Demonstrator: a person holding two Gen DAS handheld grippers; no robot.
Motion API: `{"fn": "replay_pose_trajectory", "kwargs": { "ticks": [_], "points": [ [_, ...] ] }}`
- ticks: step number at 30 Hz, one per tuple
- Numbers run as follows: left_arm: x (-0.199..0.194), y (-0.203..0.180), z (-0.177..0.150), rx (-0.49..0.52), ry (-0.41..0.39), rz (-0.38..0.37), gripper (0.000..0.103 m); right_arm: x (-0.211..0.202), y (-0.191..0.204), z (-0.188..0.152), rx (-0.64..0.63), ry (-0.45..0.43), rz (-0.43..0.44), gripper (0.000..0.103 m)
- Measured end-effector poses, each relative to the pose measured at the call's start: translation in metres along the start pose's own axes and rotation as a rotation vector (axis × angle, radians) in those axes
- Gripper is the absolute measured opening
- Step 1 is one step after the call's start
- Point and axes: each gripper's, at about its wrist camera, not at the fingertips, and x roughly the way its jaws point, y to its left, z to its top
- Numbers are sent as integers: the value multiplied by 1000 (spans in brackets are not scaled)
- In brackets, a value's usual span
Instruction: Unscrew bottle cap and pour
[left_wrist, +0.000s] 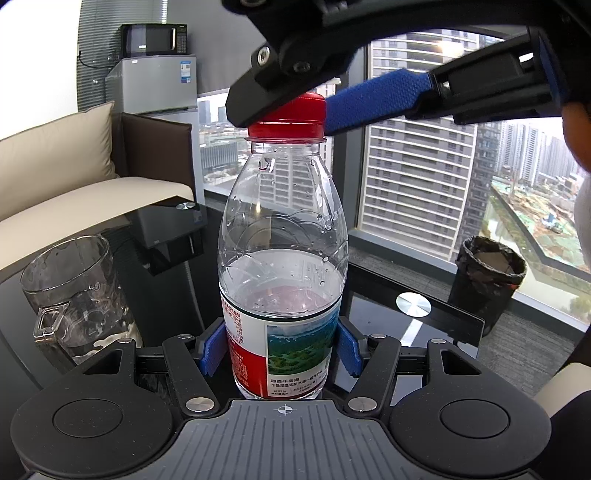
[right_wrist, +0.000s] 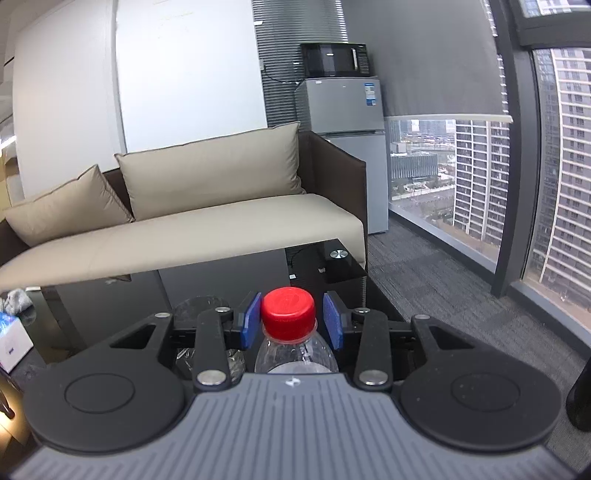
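Observation:
A clear water bottle with a red cap stands upright on the black glass table, roughly half full. My left gripper is shut on its labelled lower body, a blue pad pressed on each side. My right gripper reaches in from above right and straddles the cap. In the right wrist view the cap sits between the right gripper pads: the left pad is at the cap's edge and a thin gap shows at the right pad. An empty clear glass jug stands left of the bottle.
A beige sofa runs behind the table. A black lined bin stands on the carpet to the right by the window. A fridge with a microwave is in the far corner. A tissue box sits at the table's left.

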Motion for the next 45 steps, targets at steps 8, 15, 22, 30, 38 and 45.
{"fn": "replay_pose_trajectory", "kwargs": {
  "ticks": [8, 15, 22, 30, 38, 45],
  "points": [
    [-1, 0, 1, 5, 0, -3, 57, 0, 1, 0, -43, 5, 16, 33],
    [0, 0, 1, 13, -5, -15, 56, 2, -9, 3, -38, 11, 48, 32],
    [0, 5, 0, -6, -4, -40, 56, 2, -13, 5, -84, 17, 146, 32],
    [4, -1, 0, 39, -27, -35, 56, 6, -28, 16, -56, 54, 180, 32],
    [8, -19, -3, 116, -65, -31, 57, -3, -31, 13, 100, 38, 41, 33],
    [8, -24, -4, 109, -99, -44, 64, -8, -23, 9, 144, 20, -51, 33]
  ]
}}
